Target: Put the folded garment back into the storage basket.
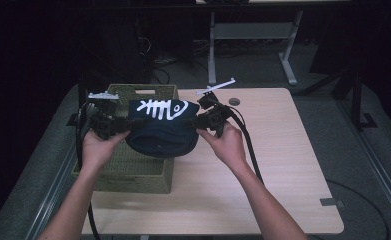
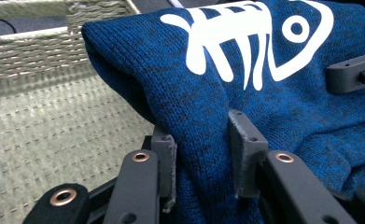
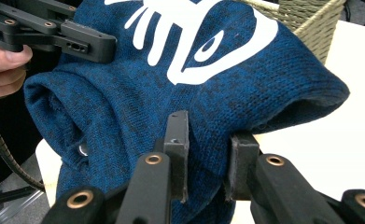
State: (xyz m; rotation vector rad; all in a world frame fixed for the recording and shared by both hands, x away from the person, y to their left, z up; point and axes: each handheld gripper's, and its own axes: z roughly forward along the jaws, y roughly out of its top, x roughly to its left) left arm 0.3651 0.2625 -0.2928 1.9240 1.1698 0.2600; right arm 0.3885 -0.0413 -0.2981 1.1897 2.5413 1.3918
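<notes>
High view: blue knit garment (image 1: 162, 131) stretched left-right, fish-skeleton print's (image 1: 162, 109) head pointing right.

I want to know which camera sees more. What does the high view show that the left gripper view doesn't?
The high view alone takes in the wooden table, both of the person's forearms, the right hand and the floor around the table. The left gripper view alone gives a close look at the left tongs, whose pads pinch a fold of knitted cloth, and at the basket's woven floor. Both show the blue knitted garment with its white fish skeleton print, held up over the green woven basket, and the right tongs gripping its other side.
</notes>
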